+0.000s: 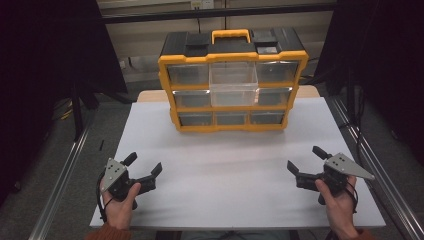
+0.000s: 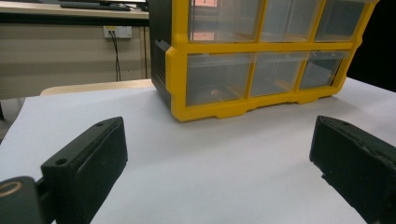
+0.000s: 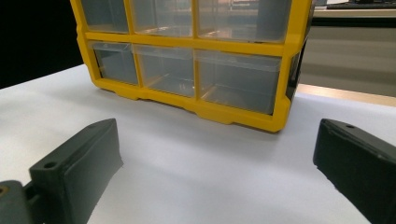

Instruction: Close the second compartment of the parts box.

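Nearest the person, the left tongs [image 1: 146,167] and right tongs [image 1: 306,159] are held low over the white worktop [image 1: 225,170], one at each front corner. Both are spread wide with nothing between the jaws, as is seen in the two gripper views, where only bare worktop lies between the thick, matte black pads [image 2: 100,154].

Well ahead of both tongs, midway between them, the organiser [image 1: 232,80] stands at the far edge of the worktop. Its middle drawer [image 1: 233,82] in the top row is pulled out toward the tongs and looks empty; the other drawers sit flush.

The step in hand is judged to be a reach for that drawer. It would be done best if one pair of tongs were brought straight forward and level with the drawer front, with the push or grip applied at its centre so that the drawer does not skew in its slot; the organiser could be steadied by the other tongs, since it may slide on the smooth sheet.

The frame is glossy yellow plastic with rounded corners, under a black top with a yellow handle [image 1: 230,35]. The drawers are clear, thin-walled boxes.
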A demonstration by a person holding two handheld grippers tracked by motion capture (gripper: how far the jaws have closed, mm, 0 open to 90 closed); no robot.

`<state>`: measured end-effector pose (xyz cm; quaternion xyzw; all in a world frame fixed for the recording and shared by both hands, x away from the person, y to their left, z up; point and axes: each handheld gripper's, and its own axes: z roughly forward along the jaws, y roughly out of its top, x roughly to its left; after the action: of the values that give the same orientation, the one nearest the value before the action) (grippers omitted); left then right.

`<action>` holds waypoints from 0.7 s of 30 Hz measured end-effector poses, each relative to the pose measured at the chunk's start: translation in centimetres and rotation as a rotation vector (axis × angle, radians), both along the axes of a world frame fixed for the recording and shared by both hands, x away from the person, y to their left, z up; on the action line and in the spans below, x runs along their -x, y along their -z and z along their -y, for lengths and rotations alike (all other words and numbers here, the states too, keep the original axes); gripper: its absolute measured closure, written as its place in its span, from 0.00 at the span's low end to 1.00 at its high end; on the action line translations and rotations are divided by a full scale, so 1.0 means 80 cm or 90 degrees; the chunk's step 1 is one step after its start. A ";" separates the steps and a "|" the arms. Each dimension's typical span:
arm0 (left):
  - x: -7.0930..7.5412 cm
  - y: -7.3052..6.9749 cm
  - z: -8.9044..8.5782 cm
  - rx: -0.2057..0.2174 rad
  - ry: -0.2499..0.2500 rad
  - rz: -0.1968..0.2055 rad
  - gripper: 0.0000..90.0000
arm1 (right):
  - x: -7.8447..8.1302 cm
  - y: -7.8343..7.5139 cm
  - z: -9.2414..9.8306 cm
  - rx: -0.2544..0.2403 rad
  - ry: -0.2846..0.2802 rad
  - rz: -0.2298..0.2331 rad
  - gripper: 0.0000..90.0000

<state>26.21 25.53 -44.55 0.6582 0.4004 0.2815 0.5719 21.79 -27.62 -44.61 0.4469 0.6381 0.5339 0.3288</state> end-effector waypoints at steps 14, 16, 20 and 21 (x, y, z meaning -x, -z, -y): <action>-0.001 -0.001 -0.001 -0.006 -0.011 -0.006 0.05 | -0.002 0.001 -0.004 -0.001 -0.034 -0.009 0.00; -0.001 -0.001 -0.002 -0.008 -0.004 -0.006 0.05 | -0.002 0.000 -0.006 -0.007 -0.034 -0.005 0.00; 0.002 -0.002 -0.004 -0.009 -0.003 -0.002 0.05 | -0.002 -0.002 -0.008 -0.008 -0.040 -0.001 0.00; 0.002 -0.002 -0.003 0.001 -0.008 -0.002 0.05 | -0.002 -0.002 -0.008 -0.009 -0.039 0.000 0.00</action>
<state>26.02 25.74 -44.39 0.6558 0.4056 0.2836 0.5701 21.91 -26.95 -44.42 0.4295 0.6475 0.5482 0.3094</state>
